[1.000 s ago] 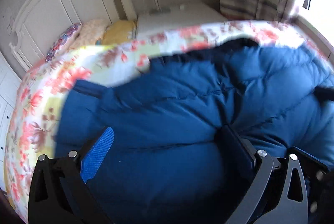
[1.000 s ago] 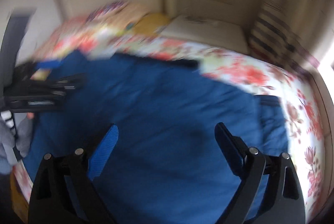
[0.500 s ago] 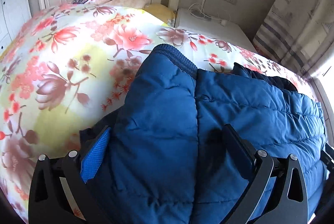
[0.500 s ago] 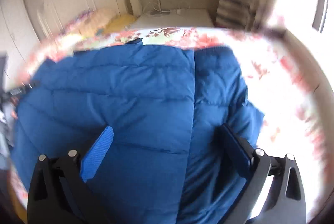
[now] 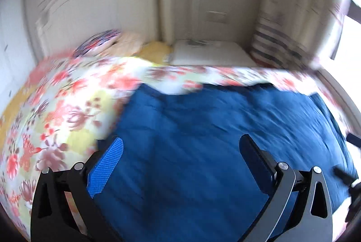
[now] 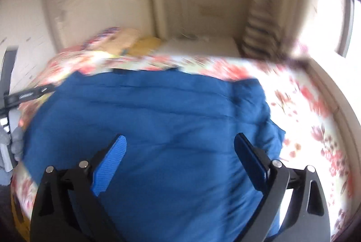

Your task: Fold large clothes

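While both views are smeared by motion, the blue puffer jacket (image 5: pixel 214 147) lies spread on the bed with the floral quilt (image 5: pixel 56 111), and it fills the lower middle of each picture. Half a second ago the left view showed a folded sleeve or side panel standing up near the camera; now that view shows the jacket from further back and lying flatter, so I judge one fold is laid and the hands are drawing away to look for the next edge. At the left, the left tool (image 5: pixel 180 151) stands wide open with nothing between its pads. At the right, the right tool (image 6: pixel 180 147) has just closed a little but is also wide open and holds nothing; only cloth lies below it. At the far left of the right view a gloved hand (image 6: pixel 13 142) shows. Behind are pillows (image 5: pixel 108 43), a white headboard (image 5: pixel 90 5), a white bedside cabinet (image 5: pixel 209 52) and a striped curtain (image 5: pixel 273 50). Nothing seems to block the jacket
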